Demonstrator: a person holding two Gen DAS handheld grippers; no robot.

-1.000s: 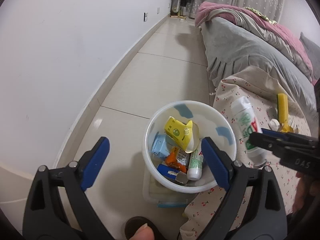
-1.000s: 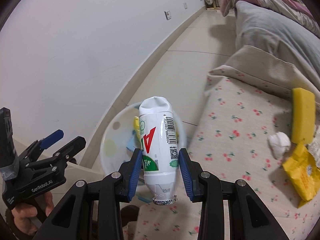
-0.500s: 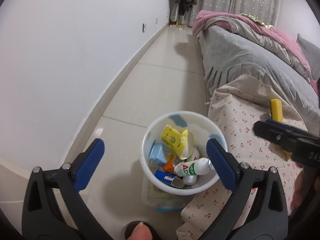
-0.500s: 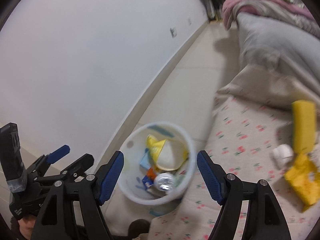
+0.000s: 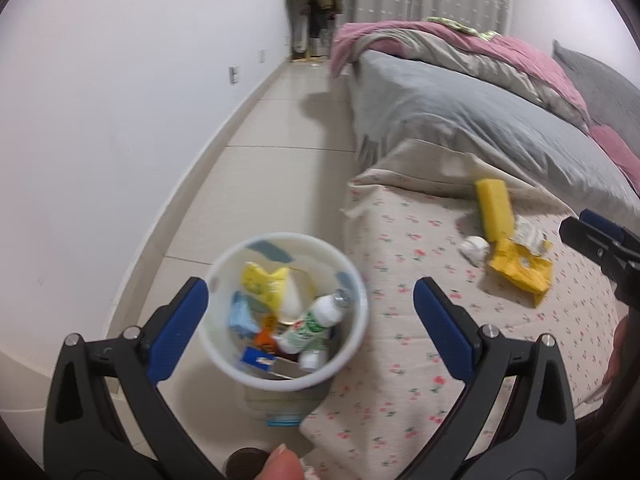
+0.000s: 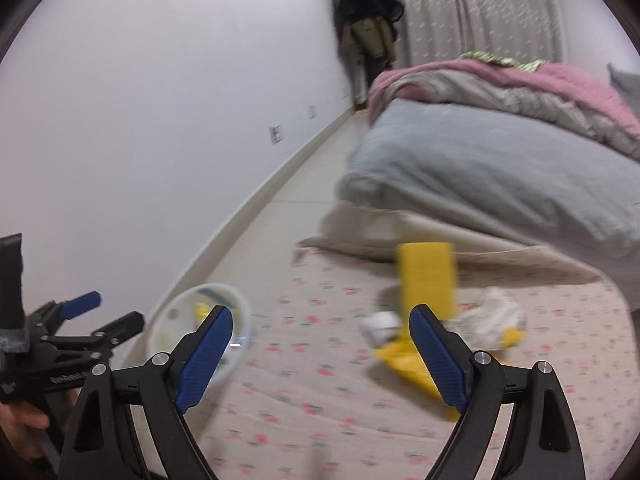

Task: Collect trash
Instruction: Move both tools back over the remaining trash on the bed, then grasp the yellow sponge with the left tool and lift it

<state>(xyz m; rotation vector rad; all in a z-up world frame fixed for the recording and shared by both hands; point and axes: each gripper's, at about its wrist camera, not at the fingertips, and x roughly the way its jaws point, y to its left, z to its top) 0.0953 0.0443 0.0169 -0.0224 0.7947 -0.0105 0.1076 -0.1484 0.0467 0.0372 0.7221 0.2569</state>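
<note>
A white bin [image 5: 280,237] stands on the floor beside a floral-cloth surface [image 5: 400,344]. It holds several bits of trash, with a white-and-green bottle [image 5: 310,326] lying on top. My left gripper [image 5: 310,288] hangs open above the bin and holds nothing. On the cloth lie a yellow sponge [image 5: 494,210], a white tissue ball [image 5: 474,248], a yellow wrapper [image 5: 518,270] and a crumpled white wrapper [image 5: 530,234]. My right gripper [image 6: 322,314] is over the cloth with its jaws opening and nothing between them. The sponge [image 6: 426,280] and yellow wrapper [image 6: 400,360] lie just ahead of it.
A bed with a grey sheet [image 5: 460,120] and a pink blanket [image 5: 520,52] runs along the right. A white wall [image 5: 100,120] closes the left, with tiled floor [image 5: 280,128] between. A clear box [image 5: 280,408] sits under the bin. Coats [image 6: 368,36] hang at the far end.
The right gripper opened and let the bottle drop into the bin, then swung up and right over the cloth. The left gripper pulled back and rose, opening slightly wider.
</note>
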